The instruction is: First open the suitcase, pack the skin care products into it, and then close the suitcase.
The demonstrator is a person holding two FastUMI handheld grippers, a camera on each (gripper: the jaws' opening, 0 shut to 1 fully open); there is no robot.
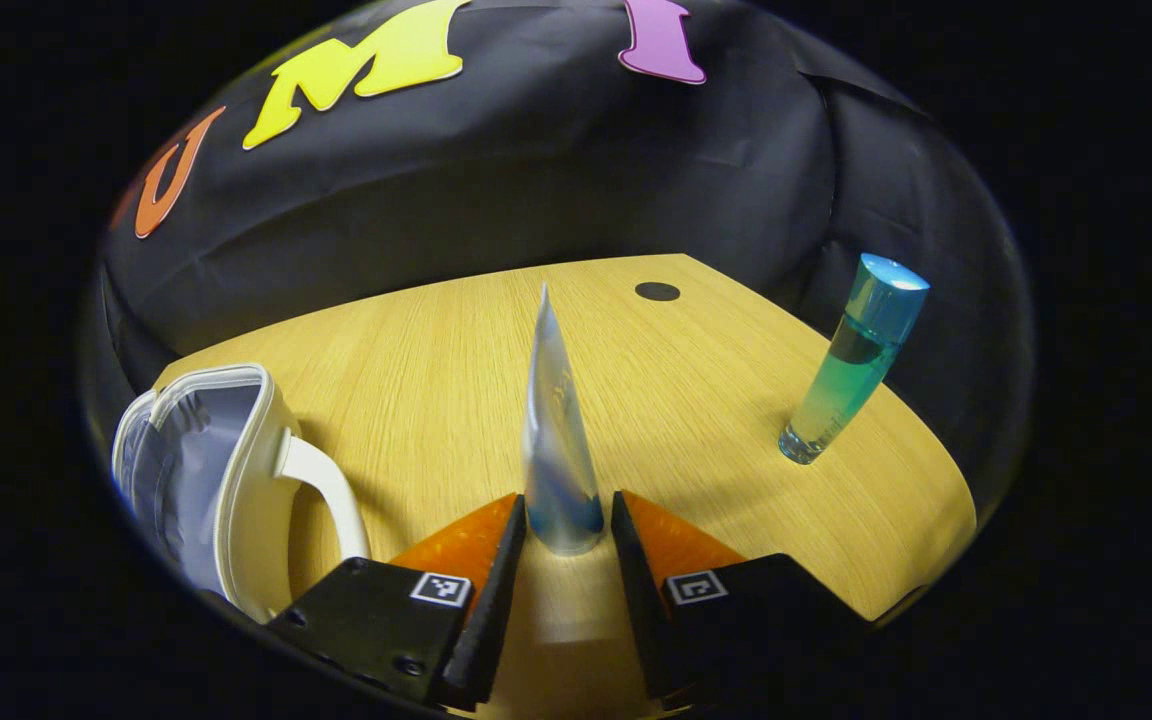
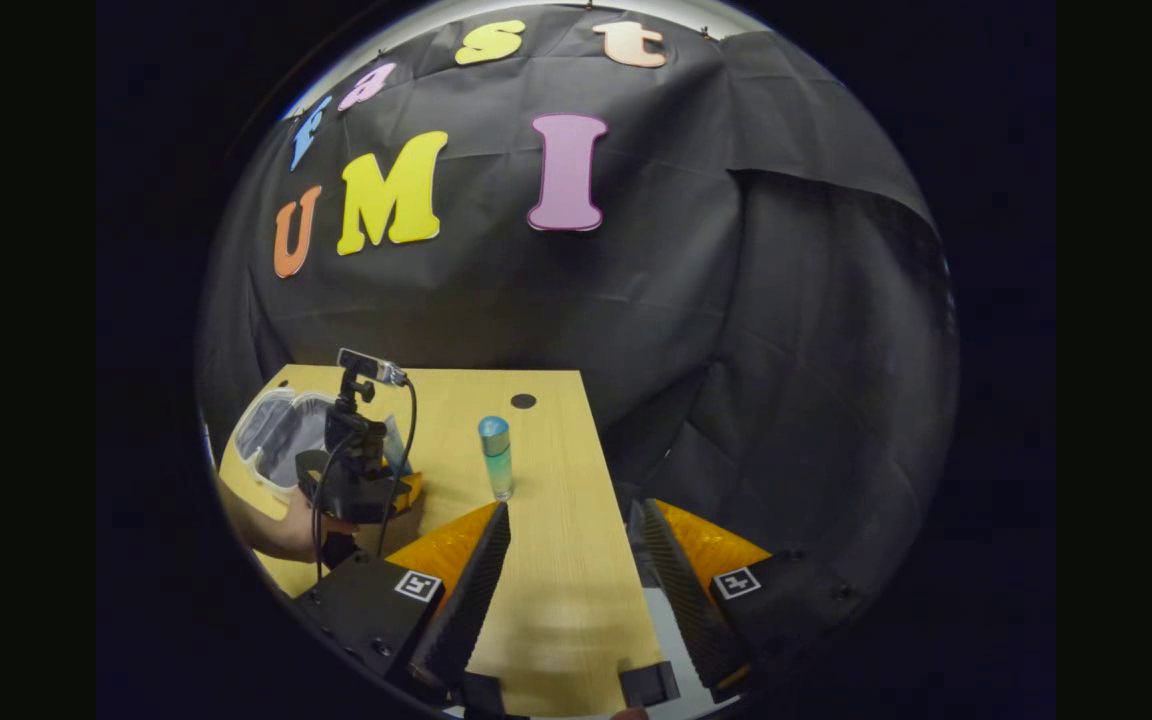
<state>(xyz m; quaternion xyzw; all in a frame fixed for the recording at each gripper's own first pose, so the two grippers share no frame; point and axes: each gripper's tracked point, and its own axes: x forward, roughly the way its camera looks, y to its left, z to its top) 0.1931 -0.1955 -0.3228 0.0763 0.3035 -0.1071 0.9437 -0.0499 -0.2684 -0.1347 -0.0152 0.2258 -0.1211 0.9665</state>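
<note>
Your left gripper (image 1: 564, 520) has its two fingers on either side of the standing tube (image 1: 558, 440); you cannot tell if they squeeze it. The open white suitcase (image 1: 226, 470) lies left of the tube, and the green bottle (image 1: 851, 365) stands to its right. Your right gripper (image 2: 568, 520) is spread apart, holding nothing.

White suitcase (image 1: 236, 470), grey lining; silver-blue tube (image 1: 558, 440); teal-green bottle (image 1: 851, 365), blue cap; yellow wood-grain table (image 1: 696, 400).
</note>
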